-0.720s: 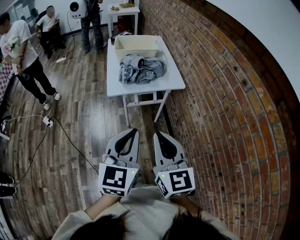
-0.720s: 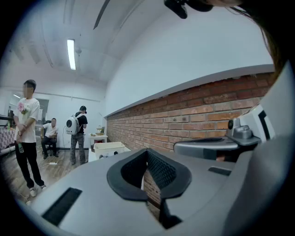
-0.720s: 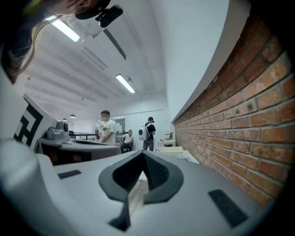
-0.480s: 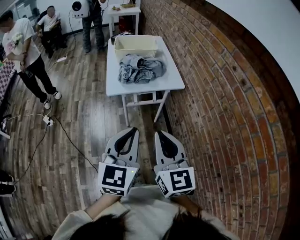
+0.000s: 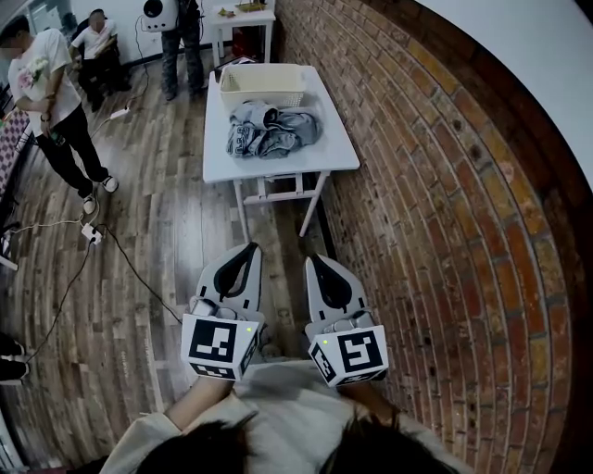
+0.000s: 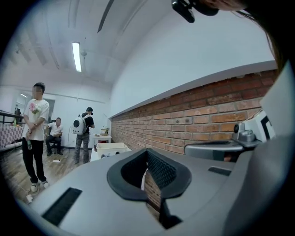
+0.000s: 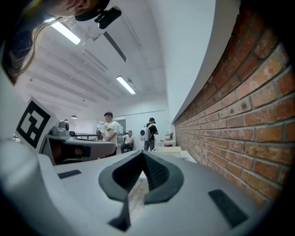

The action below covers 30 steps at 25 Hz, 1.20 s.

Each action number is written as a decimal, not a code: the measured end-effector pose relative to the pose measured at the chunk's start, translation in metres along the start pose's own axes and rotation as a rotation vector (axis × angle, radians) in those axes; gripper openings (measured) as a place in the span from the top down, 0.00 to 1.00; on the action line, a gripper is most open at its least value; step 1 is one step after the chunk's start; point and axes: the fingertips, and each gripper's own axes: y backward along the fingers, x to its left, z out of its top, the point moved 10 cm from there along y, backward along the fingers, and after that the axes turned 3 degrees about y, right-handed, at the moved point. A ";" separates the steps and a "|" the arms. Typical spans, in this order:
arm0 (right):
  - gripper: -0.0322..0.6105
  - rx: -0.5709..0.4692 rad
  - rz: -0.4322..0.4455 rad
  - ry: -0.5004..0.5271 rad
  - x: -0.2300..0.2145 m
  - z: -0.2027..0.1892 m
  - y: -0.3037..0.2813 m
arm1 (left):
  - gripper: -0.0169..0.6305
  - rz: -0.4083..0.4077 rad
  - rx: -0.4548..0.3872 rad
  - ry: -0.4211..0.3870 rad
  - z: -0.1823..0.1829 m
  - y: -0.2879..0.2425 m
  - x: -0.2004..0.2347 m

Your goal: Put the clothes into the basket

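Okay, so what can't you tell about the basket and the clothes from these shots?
- Inside of the basket: head view, far and small; its near wall hides part of the inside.
- Clothes: head view, bunched heap too small to count the pieces.
- Far small table: head view, cut off by the top edge.

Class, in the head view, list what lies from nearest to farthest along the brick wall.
The left gripper and right gripper side by side → white table → pile of grey clothes → cream basket → small white table.
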 end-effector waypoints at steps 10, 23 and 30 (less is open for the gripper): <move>0.94 0.007 0.000 -0.020 -0.014 -0.002 -0.010 | 0.96 0.075 0.002 0.015 0.001 -0.001 0.016; 0.94 -0.005 -0.030 0.006 -0.036 -0.002 -0.054 | 0.96 0.025 -0.019 0.004 0.004 -0.057 0.042; 0.94 0.009 -0.051 -0.010 -0.054 -0.006 -0.111 | 0.96 0.008 0.001 0.016 0.004 -0.108 0.079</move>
